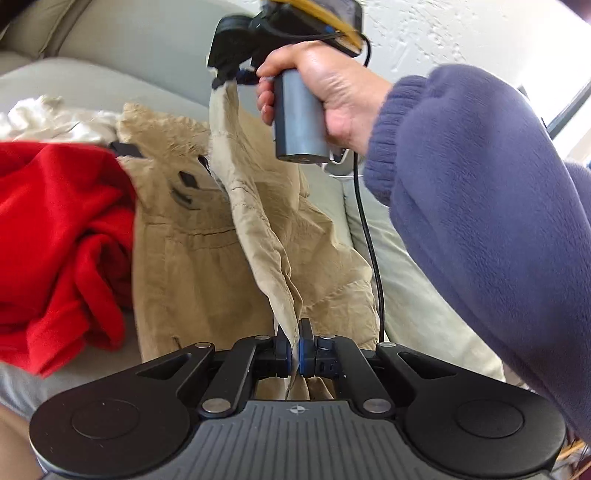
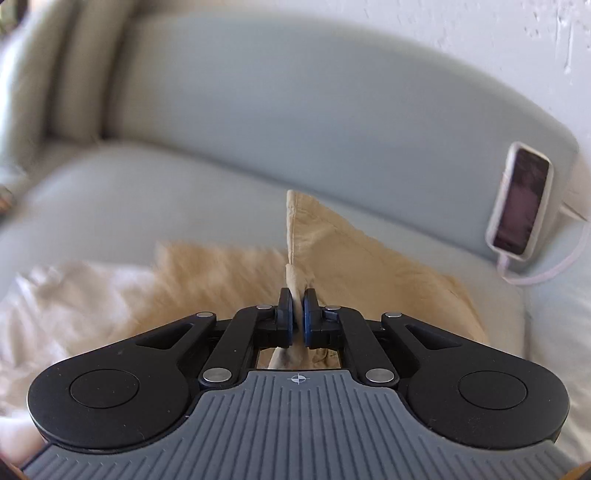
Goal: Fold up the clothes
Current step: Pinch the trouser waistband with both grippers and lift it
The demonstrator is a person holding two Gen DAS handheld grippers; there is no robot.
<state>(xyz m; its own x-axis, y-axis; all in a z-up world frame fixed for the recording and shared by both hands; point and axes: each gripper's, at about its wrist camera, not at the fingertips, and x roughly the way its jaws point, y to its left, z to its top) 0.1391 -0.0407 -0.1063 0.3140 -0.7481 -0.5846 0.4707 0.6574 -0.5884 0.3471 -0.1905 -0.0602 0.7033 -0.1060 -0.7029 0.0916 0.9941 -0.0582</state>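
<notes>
Left wrist view: crinkled tan woven trousers (image 1: 207,251) beside soft red fleece (image 1: 55,229).

A pale grey-green sofa (image 2: 314,122) fills the scene, its rounded back cushion curving from nine o'clock round to three o'clock above a smooth seat cushion (image 2: 122,192). Behind it, at one o'clock, stands a white wall (image 1: 461,33) with a rough, bumpy plaster finish, brightly lit by daylight. A dark window frame (image 1: 569,107) shows at three o'clock in the left wrist view, and a second cushion (image 2: 85,74) stands at the sofa's ten o'clock end.
</notes>
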